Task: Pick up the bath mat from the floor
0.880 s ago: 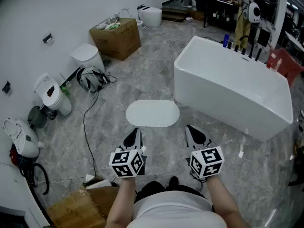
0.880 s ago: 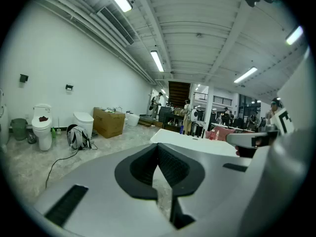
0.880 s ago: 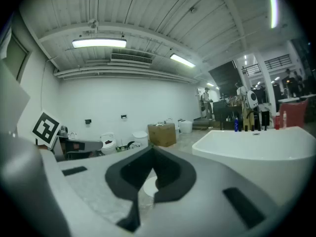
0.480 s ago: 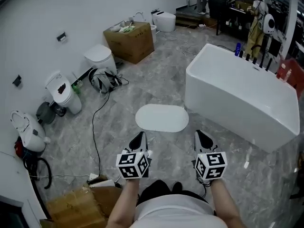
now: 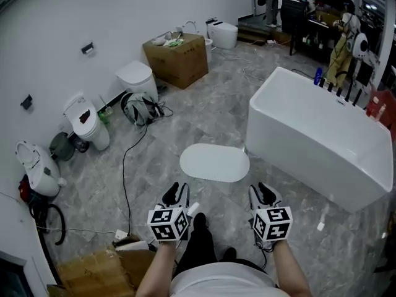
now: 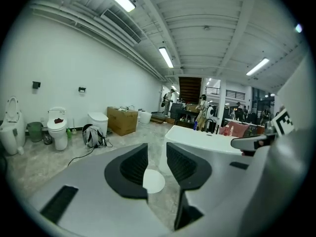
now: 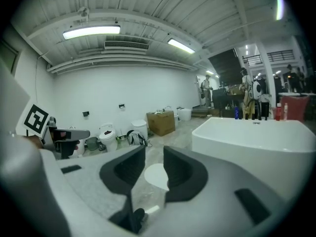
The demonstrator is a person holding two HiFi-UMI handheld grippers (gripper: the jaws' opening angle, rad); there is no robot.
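The bath mat [image 5: 215,163] is a pale oval lying flat on the grey marbled floor, just left of the white bathtub [image 5: 322,142]. My left gripper [image 5: 176,192] and right gripper [image 5: 264,192] hover side by side short of the mat's near edge, apart from it. Both are open with nothing between their fingers. In the left gripper view the mat [image 6: 154,181] shows small through the gap of the left gripper [image 6: 157,158]. In the right gripper view the mat [image 7: 157,176] lies ahead of the right gripper [image 7: 154,164].
A cardboard box [image 5: 179,57] and toilets [image 5: 137,79] [image 5: 86,121] line the left wall. A black cable [image 5: 126,166] runs across the floor left of the mat. Flattened cardboard [image 5: 93,270] lies at the bottom left. The person's dark shoe [image 5: 199,223] shows between the grippers.
The head view has swung, so the mat and tub sit a little lower and further right. Both grippers sit lower in frame, and a dark shoe now shows between them.
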